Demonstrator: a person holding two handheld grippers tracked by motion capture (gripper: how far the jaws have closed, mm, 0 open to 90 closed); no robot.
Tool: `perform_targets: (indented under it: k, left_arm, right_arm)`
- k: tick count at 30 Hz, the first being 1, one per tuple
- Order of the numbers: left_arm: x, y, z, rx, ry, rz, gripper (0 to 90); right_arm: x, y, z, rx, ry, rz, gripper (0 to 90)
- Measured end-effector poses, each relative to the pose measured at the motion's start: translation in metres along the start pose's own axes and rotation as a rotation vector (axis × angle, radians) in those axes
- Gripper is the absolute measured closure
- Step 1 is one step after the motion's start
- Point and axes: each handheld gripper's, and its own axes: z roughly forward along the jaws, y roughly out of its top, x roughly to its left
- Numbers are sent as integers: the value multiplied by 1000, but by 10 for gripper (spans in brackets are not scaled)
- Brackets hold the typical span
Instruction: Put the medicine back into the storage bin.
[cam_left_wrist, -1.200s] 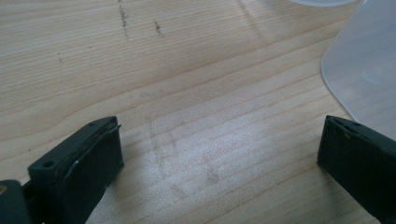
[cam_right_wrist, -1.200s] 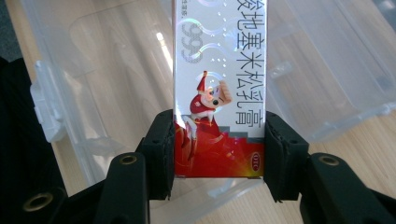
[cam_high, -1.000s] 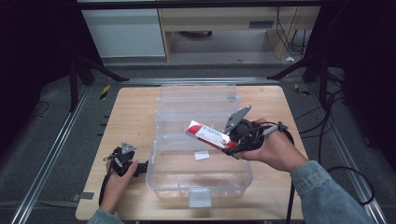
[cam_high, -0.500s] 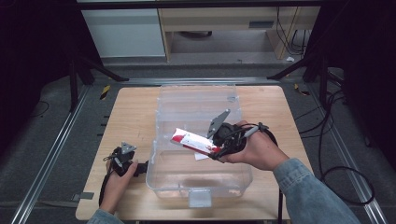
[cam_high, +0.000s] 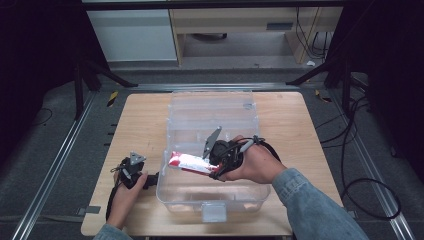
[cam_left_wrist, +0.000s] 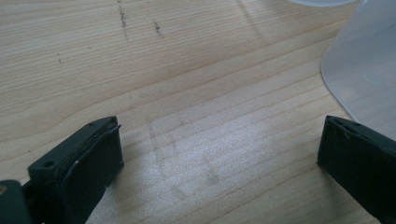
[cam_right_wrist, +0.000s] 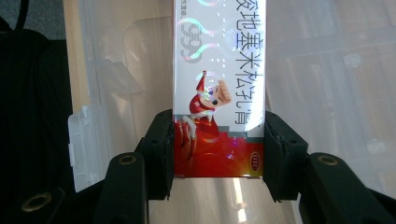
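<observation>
Right gripper view: right hand-held gripper (cam_right_wrist: 218, 154) clamped on red-and-white box (cam_right_wrist: 218, 88); left hand-held gripper (cam_left_wrist: 219, 154) wide apart, empty

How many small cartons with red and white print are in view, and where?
1. The red-and-white carton is clamped in the right hand-held gripper, over the clear plastic box. Glare on the plastic may hide others.

Surface (cam_left_wrist: 196, 93): pale matt grained wood; storage box (cam_high: 215, 125): clear glossy plastic; carton (cam_right_wrist: 218, 84): glossy holographic card; jaws: matt black.
</observation>
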Motion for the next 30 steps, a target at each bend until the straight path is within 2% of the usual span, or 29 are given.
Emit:
perform_targets:
  k: [5,6,15,21,30]
  left_arm:
    - [0,0,0,0,0,0,0]
    - [0,0,0,0,0,0,0]
    - [0,0,0,0,-3,4,0]
    - [0,0,0,0,-3,3,0]
    - [0,0,0,-1,-4,3,0]
  right_arm:
    - [4,3,11,8,25,-11,516]
    - [6,4,17,25,34,-23,516]
    - [7,5,30,50,44,-61,516]
    - [9,5,37,56,64,-67,516]
    - [12,9,56,94,82,-96,516]
